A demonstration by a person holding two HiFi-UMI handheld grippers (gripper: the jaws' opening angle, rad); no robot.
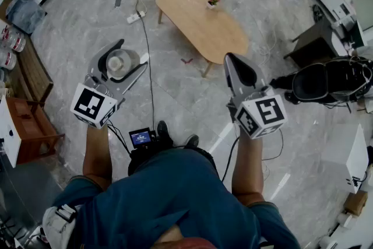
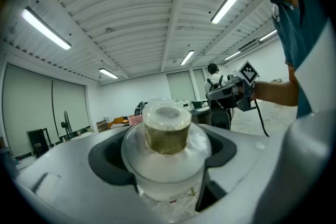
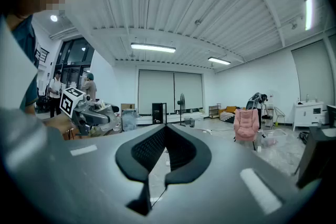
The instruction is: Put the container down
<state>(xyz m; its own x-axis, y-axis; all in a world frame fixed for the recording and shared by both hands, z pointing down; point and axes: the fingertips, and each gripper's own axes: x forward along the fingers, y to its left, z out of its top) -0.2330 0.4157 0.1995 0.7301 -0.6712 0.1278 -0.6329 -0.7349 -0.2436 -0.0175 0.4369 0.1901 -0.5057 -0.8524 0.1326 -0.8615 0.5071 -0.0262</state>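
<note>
1. The left hand-held gripper [image 1: 118, 63] grips the container [image 2: 167, 136], with its jaws wide around the round body. It is carried about level, so the lid faces up.
2. The container hangs in the air over the floor [image 1: 175, 87], well short of the table [image 1: 195, 20]. Setting it down is probably yet to come.
3. The right hand-held gripper [image 3: 164, 131] is closed on nothing and held apart, likely just to keep clear.

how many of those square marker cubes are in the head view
2. One marker cube is on the left gripper, lower left, which holds the container. The other cube is on the right gripper, right of centre. None seems hidden.
</note>
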